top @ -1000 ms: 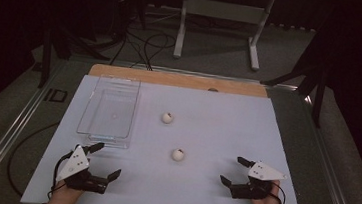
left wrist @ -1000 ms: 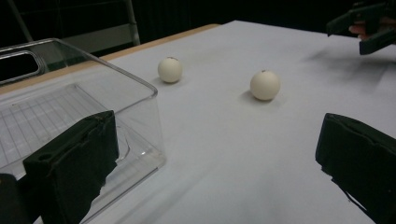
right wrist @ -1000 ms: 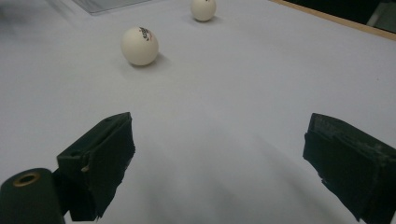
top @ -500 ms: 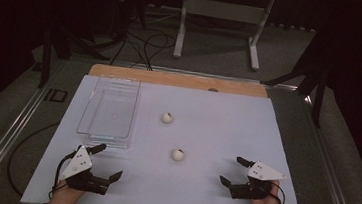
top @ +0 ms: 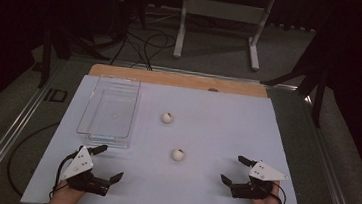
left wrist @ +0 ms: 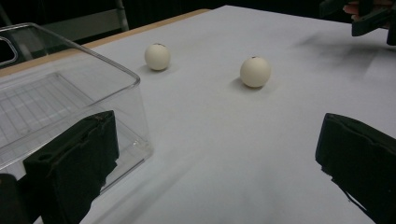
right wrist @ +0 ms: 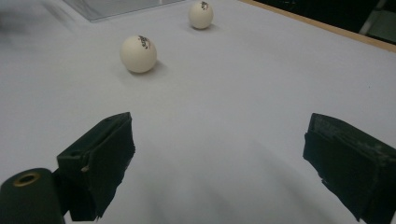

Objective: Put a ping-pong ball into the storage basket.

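Table: a white-topped table (top: 216, 135) with a strip of bare wood along its far edge carries everything.
Left gripper: the black two-jaw left gripper (top: 107, 164) sits by the near left corner, held in a hand at the near edge; its jaws stand wide apart with nothing between them.
Right gripper: the black two-jaw right gripper (top: 235, 170) sits by the near right corner, likewise held in a hand; its jaws gape wide, and they grip nothing.
Near ball: a small white round ball with a dark printed mark (top: 178, 154) lies on the bare top between the two grippers, a little toward the far edge from them and apart from both. In the right gripper view it (right wrist: 138, 53) lies ahead of the left-hand jaw, clear of it.
Far ball: a second small white round ball (top: 167, 117) rests nearer the middle of the table, well apart from the first.
Tray: a clear, rectangular plastic tray with low walls (top: 91, 108) stands along the left side of the table; its near corner lies just beside the left gripper. Both balls lie outside it.
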Available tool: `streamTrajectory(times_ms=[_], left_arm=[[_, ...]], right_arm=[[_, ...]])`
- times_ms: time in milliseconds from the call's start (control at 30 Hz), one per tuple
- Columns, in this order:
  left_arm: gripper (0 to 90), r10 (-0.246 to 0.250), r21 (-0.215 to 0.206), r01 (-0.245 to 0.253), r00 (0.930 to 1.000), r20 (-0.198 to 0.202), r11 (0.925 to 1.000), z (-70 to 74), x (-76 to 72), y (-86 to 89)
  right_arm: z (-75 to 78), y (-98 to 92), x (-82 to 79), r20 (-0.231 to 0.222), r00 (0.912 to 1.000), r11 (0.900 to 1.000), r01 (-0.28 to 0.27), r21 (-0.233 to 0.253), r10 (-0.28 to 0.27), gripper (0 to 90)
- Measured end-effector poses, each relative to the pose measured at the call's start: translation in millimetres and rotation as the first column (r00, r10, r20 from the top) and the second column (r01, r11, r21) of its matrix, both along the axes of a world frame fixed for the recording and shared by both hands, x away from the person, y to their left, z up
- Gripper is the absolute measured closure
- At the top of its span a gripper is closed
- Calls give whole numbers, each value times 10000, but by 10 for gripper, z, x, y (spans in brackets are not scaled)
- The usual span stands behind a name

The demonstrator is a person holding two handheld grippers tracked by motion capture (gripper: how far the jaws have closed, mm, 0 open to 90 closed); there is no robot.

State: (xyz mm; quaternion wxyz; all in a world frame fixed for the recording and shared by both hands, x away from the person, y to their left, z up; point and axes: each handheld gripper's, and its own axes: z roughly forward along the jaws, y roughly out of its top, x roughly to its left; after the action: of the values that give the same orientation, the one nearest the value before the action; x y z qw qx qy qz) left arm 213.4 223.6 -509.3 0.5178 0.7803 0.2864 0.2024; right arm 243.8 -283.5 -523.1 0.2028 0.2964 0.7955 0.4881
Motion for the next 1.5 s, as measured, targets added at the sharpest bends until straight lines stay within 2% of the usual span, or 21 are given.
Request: streamTrajectory(times_ms=[233,367,567,900,1033,1500], left_arm=[[6,-40,-8,40,10000,-71,10000,45,-3,-16],[6,-93,12,93,9999,-143,10000,72,-5,-33],[6,-157,48,159,9987,-484,9999,140,-3,-76],[6,-349,278,364,9979,-543,9989,290,14,-124],[6,-584,397,607,9967,-559,9974,361,26,-160],[6,-1060,600,1092,9929,-538,9922,572,150,-296]], right_arm=[[23,8,-19,313,9993,9997,213,-110,-209,86],[33,-4,-18,323,9991,9997,257,32,-257,86],[34,3,-19,360,9986,9992,372,148,-377,86],[37,19,-24,345,9988,9994,357,50,-358,86],[37,28,-24,332,9989,9995,316,10,-316,86],[44,26,-26,304,9991,9995,308,26,-309,86]])
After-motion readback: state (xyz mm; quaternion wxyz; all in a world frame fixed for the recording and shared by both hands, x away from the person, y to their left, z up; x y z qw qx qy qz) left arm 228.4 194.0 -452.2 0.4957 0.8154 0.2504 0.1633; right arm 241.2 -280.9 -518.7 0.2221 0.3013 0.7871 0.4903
